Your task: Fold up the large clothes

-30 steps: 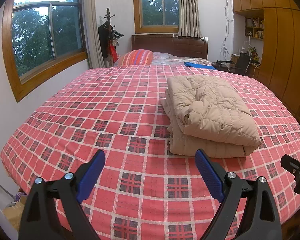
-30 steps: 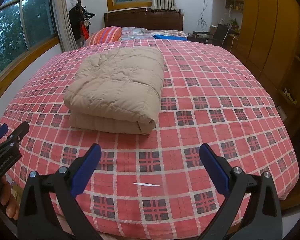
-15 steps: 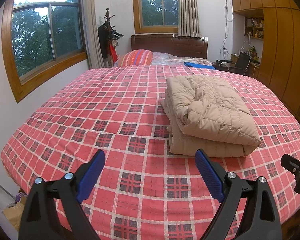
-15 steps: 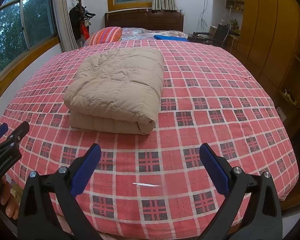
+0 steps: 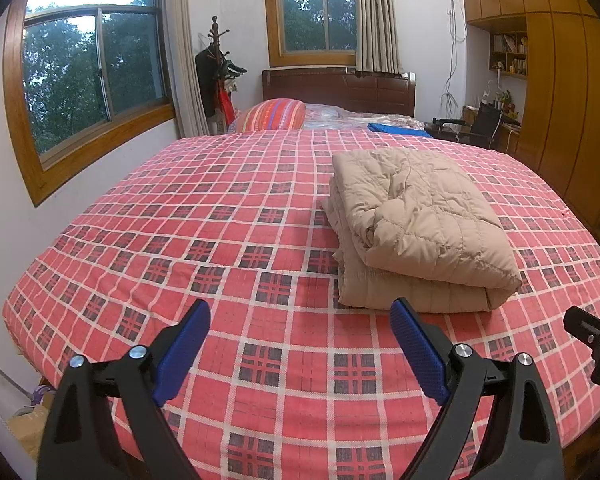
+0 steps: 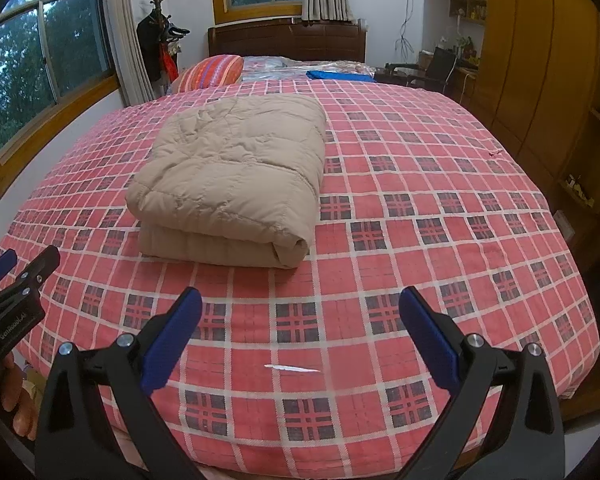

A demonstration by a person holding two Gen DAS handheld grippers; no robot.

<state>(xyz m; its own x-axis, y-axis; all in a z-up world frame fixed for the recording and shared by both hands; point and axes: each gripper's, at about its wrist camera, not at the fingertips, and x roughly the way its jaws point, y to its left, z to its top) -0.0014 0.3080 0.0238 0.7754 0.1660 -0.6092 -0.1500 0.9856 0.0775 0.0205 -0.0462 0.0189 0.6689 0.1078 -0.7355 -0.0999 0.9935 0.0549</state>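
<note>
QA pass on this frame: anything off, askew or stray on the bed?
Mostly tidy. The beige quilted garment lies folded in a neat stack on the plaid bedspread. One oddity: a small white sliver lies on the spread near the foot edge, possibly a feather or lint. Both the left gripper and right gripper are open, empty.

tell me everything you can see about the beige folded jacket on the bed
The jacket is beige, puffy and quilted with stitched lines, likely down-filled. It is folded into a thick, roughly rectangular bundle of stacked layers, with a rounded fold on the near side. It lies flat on the red checked bedspread, touching nothing else. Both grippers, the left gripper and the right gripper, are open and apart from it.
</note>
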